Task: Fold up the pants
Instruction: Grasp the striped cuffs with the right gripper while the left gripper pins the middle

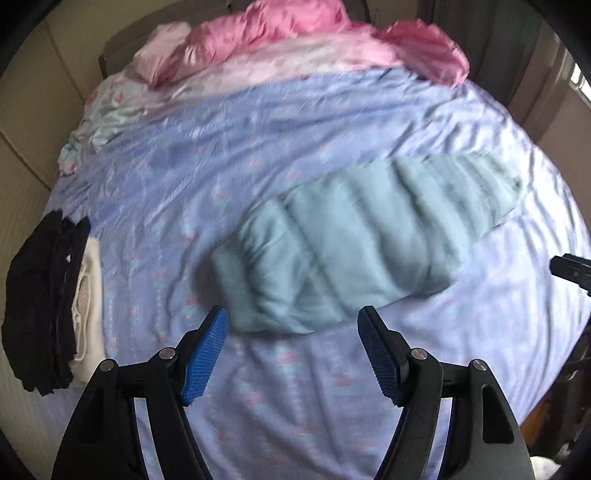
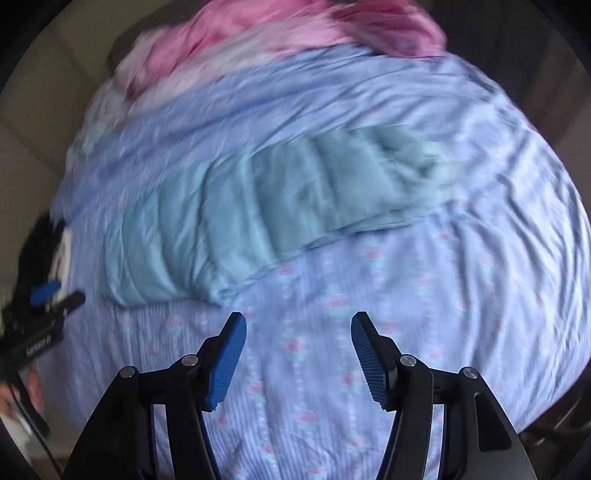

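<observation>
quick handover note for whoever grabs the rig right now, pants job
Left gripper: open, empty, just short of the near end of the pants.
Right gripper: open, empty, above bare bedsheet, clear of the pants.
The teal pants lie in a long strip across the bed, apparently with the legs already together.
Folded dark and white clothes are stacked at the bed's left edge.
Left: fold the strip across its length, probably then stack it.

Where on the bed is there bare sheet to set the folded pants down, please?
Bare sheet lies between the teal pants and both open grippers, and also between the pants and the pink duvet. The left edge is crowded by a black-and-cream clothes stack.
</observation>
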{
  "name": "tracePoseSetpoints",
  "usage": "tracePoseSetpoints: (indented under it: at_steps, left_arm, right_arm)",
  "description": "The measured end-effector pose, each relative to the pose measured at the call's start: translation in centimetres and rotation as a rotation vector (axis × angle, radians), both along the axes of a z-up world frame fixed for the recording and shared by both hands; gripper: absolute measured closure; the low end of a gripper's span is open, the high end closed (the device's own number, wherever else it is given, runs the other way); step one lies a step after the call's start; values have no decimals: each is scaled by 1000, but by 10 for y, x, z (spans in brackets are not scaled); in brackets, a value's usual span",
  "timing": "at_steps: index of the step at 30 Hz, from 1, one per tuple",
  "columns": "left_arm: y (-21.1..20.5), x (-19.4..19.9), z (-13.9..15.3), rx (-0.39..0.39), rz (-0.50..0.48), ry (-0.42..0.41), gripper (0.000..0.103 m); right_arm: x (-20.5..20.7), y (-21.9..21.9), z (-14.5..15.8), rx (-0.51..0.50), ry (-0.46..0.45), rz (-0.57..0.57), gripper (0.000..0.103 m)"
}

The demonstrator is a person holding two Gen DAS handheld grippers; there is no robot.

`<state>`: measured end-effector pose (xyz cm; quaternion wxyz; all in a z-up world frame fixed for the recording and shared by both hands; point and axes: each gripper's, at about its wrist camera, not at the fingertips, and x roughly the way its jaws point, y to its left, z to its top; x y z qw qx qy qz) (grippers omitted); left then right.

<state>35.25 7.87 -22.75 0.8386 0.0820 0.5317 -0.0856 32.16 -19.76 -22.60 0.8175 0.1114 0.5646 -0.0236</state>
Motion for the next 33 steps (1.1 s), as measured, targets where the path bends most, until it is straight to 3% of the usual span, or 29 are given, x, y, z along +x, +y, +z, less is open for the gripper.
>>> tracePoseSetpoints:
  at_steps: [7, 13, 19, 21, 23, 27, 33]
  left_arm:
    - [-75, -1, 29, -62, -28, -65, 34]
    - [-121, 18, 27, -115, 22, -79, 51]
    - [-155, 39, 18, -122, 84, -66, 71]
    - [-165, 47, 14, -127, 105, -61, 76]
    - [-176, 55, 8, -131, 125, -52, 79]
    - [-192, 71, -6, -149, 154, -14, 85]
    - [-211, 92, -26, -149, 171, 35, 87]
  right_arm:
    - [2, -69, 22, 3, -68, -61, 43]
    - [20, -129, 15, 67, -91, -85, 43]
    - [55, -165, -13, 213, -74, -100, 42]
    - [67, -175, -24, 259, -75, -129, 32]
    - [76, -183, -34, 291, -67, -161, 27]
    - [99, -196, -61, 372, -30, -204, 27]
    - [121, -205, -97, 438, 11, -257, 27]
